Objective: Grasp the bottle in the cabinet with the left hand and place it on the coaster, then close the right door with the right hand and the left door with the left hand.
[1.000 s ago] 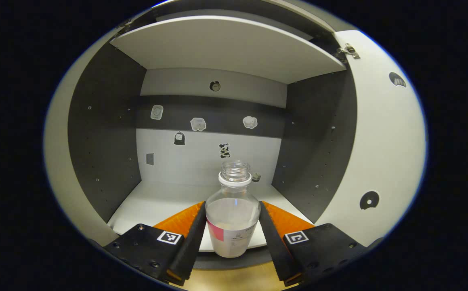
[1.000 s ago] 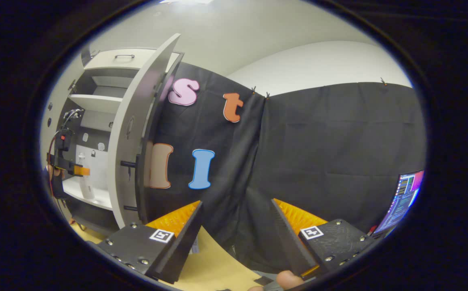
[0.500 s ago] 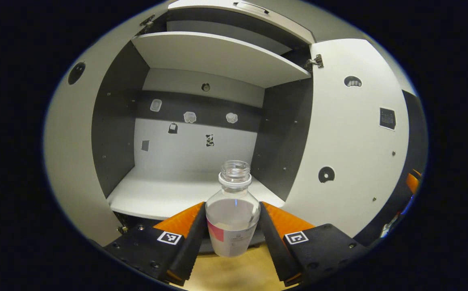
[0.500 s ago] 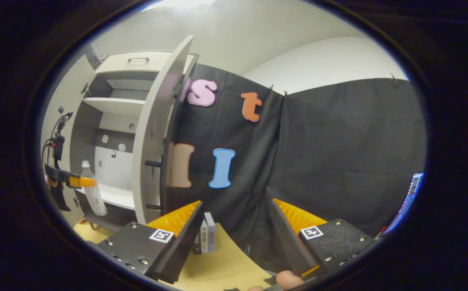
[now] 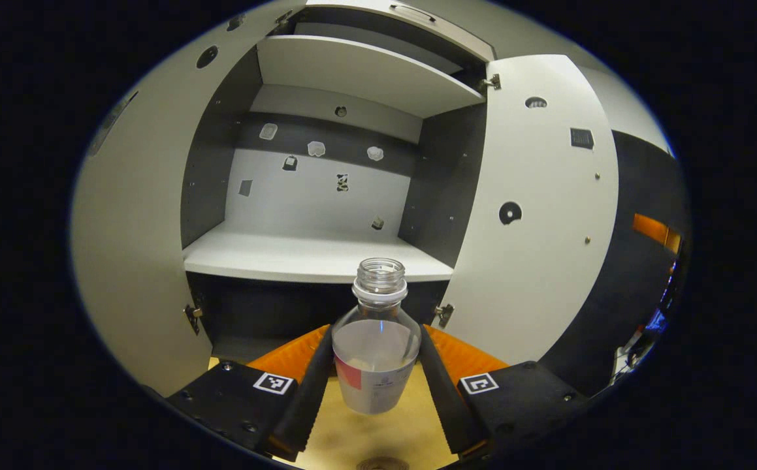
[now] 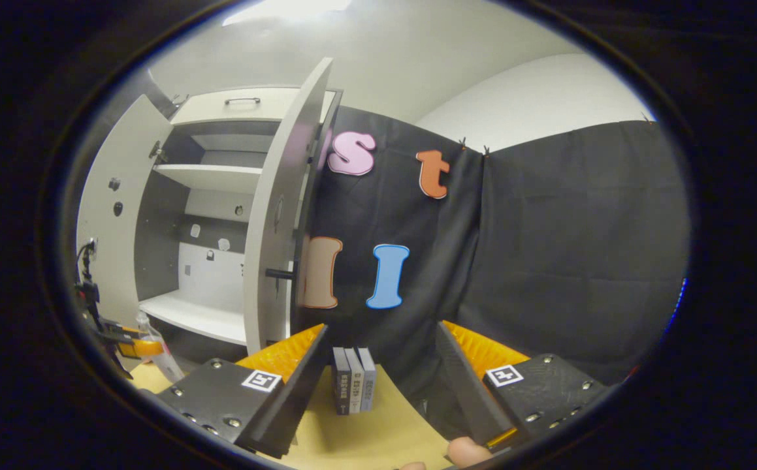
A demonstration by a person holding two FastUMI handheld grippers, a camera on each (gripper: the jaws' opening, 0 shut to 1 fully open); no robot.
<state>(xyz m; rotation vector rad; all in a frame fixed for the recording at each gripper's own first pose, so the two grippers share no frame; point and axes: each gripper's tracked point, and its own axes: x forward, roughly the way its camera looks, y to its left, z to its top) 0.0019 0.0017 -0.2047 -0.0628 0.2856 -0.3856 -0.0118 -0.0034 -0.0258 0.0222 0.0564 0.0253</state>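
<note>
A: Bottle (image 5: pixel 376 356) is out of the cabinet (image 5: pixel 316 254). The left claw (image 5: pixel 376 365) has it pinched between both fingers, upright, uncapped, hanging above the bench (image 5: pixel 378 434) in front of the lower shelf.

B: So the grasp is done. Has it reached the coaster?

A: Not yet. In the left gripper view a dark round edge peeks in at the very near rim of the bench; I judge that to be the coaster (image 5: pixel 383 464), but too little of it shows to be sure. The bottle's base is clear of the bench, so setting it down is what remains of the first part.

B: And the doors?

A: Both stand wide open. The right door (image 5: pixel 538 215) swings out on the right of the opening, the left door (image 5: pixel 133 215) on the left. Neither closing has begun.

B: What is the right claw doing?

A: The right claw (image 6: pixel 378 372) is spread wide with nothing between its fingers, held above the bench near a few small boxes (image 6: pixel 353 388). From there the right door is seen edge-on, its handle pointing toward the cloth wall.

B: So roughly a third done?

A: That is my reading: pick-up finished, placement pending, then right door, then left door.
</note>
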